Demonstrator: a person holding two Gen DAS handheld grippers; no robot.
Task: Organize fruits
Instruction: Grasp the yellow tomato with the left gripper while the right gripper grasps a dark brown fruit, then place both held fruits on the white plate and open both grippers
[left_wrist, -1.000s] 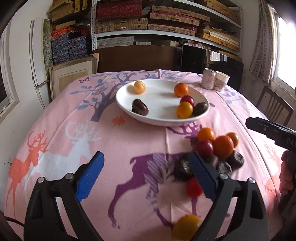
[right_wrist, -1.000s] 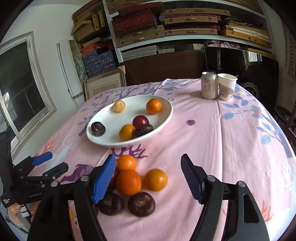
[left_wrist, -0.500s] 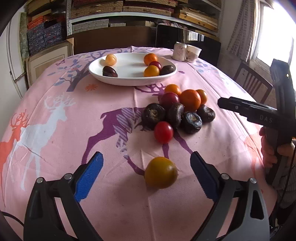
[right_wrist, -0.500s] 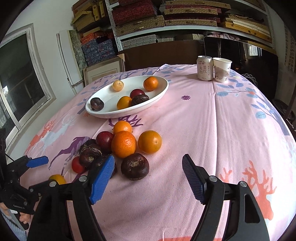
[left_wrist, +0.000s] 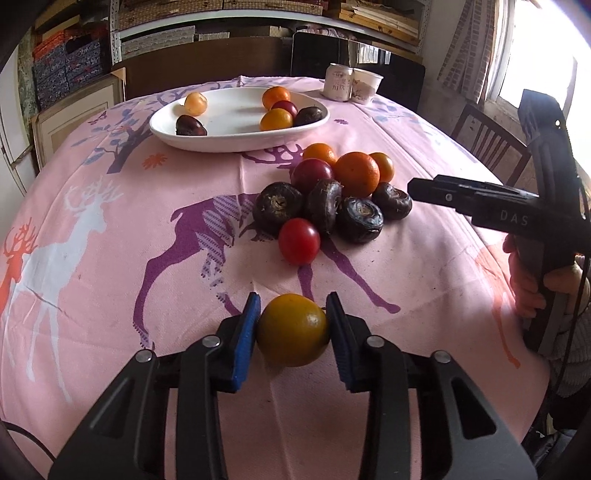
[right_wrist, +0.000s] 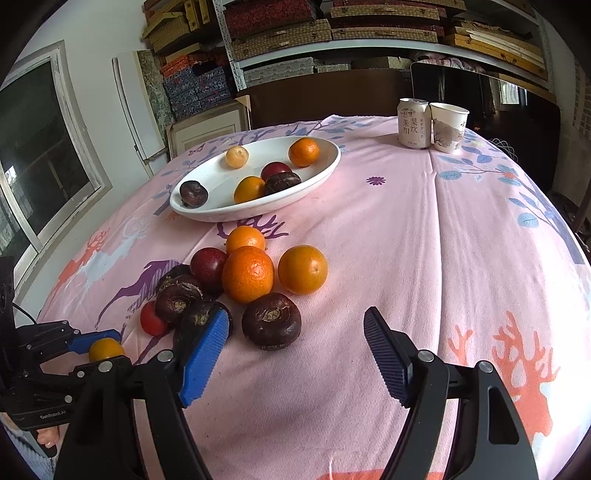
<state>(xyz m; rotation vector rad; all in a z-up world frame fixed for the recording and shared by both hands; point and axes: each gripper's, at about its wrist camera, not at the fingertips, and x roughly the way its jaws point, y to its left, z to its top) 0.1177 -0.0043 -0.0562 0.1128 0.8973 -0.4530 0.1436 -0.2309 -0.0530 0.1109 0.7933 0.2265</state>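
On the pink deer tablecloth, my left gripper (left_wrist: 293, 306) is closing its jaws, and both blue pads touch the sides of a yellow-orange fruit (left_wrist: 293, 334) that rests on the cloth. Beyond it lies a pile: a red tomato (left_wrist: 299, 240), several dark brown round fruits (left_wrist: 279, 206), a dark red plum (left_wrist: 312, 173) and oranges (left_wrist: 356, 173). A white oval plate (left_wrist: 229, 142) farther back holds several fruits. My right gripper (right_wrist: 295, 314) stands open just above the cloth, with a dark brown fruit (right_wrist: 271, 320) between its left pad and the middle of the gap, untouched.
A drink can (right_wrist: 413, 123) and a paper cup (right_wrist: 448, 127) stand at the far right of the table. A wooden chair (left_wrist: 487, 147) is beyond the right edge. Shelves with boxes fill the back wall. A hand (left_wrist: 528, 291) grips the right tool.
The left jaws have come in from wide open onto the yellow-orange fruit, after the gripper dropped forward to it. The right gripper sank a little toward the pile.
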